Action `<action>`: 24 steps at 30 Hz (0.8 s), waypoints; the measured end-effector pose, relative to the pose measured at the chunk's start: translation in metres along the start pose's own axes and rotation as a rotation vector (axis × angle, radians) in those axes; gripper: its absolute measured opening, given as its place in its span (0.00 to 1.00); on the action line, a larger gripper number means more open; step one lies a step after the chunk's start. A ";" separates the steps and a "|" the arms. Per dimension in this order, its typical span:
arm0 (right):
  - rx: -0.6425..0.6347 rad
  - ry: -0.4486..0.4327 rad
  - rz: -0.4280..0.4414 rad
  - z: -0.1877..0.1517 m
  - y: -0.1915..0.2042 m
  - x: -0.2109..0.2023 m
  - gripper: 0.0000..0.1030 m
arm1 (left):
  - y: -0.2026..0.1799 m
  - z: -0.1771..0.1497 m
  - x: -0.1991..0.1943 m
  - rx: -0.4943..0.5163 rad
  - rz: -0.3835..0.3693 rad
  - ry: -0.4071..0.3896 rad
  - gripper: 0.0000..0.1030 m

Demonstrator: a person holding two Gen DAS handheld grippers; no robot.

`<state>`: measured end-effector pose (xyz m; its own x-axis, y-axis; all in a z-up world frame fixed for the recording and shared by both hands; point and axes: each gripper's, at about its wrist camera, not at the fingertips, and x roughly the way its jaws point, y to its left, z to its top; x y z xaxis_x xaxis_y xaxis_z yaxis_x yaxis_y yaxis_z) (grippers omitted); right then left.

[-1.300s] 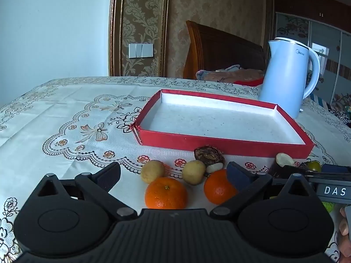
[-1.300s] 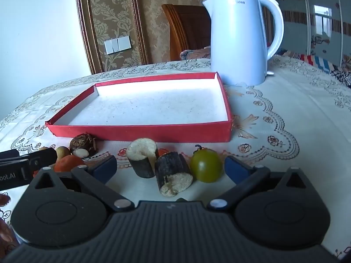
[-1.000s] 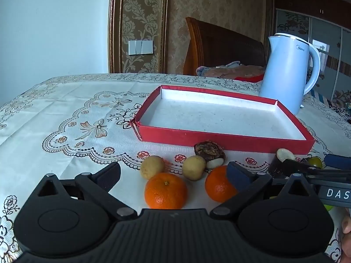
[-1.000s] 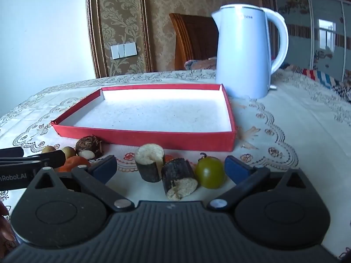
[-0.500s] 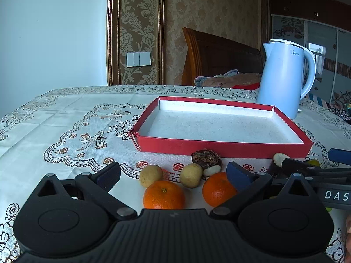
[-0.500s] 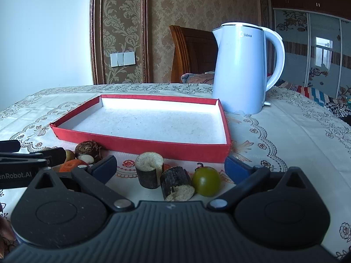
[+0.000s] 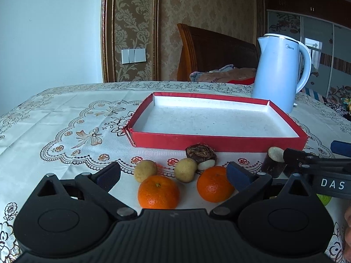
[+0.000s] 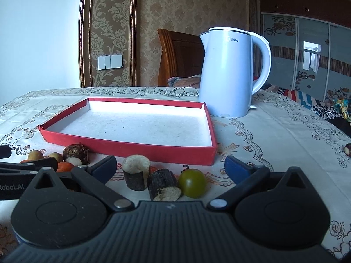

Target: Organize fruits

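Both my tongs gape empty. From my left gripper (image 7: 173,174), two oranges (image 7: 158,191) lie on the embroidered tablecloth (image 7: 65,118) before the red tray (image 7: 219,141). From my right gripper (image 8: 170,167), a green fruit (image 8: 192,183) rests there, white kettle (image 8: 228,74) and papered wall (image 8: 175,6) behind.

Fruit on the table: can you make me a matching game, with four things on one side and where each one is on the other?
Things:
1. round green fruit
2. shallow red cardboard tray with a white inside
3. tall pale blue electric kettle
4. two round orange tangerines

Places:
A. standing behind the tray's far right corner
B. between the open fingers of the left hand-held gripper
C. in the middle of the tablecloth, nothing in it
D. beside two dark cut stalk pieces, in front of the right hand-held gripper

Pairs: 1-D, 2-C, 3-A, 4-B
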<state>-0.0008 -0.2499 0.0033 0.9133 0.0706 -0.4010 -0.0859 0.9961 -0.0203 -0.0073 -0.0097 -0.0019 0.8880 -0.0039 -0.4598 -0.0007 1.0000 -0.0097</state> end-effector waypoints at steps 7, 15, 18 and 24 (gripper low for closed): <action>-0.001 0.006 -0.001 0.000 0.000 0.001 1.00 | -0.001 0.000 -0.001 0.002 -0.006 -0.006 1.00; -0.009 -0.008 0.001 -0.001 0.003 -0.001 1.00 | -0.001 0.000 0.000 0.000 -0.001 0.008 1.00; -0.019 -0.016 -0.005 -0.001 0.004 -0.003 1.00 | -0.002 -0.001 0.001 0.012 -0.001 0.020 1.00; -0.057 -0.035 -0.039 -0.001 0.011 -0.006 1.00 | -0.002 -0.001 0.002 0.011 -0.001 0.026 1.00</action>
<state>-0.0072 -0.2396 0.0048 0.9297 0.0343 -0.3668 -0.0713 0.9936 -0.0878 -0.0064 -0.0115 -0.0035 0.8756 -0.0049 -0.4829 0.0053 1.0000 -0.0005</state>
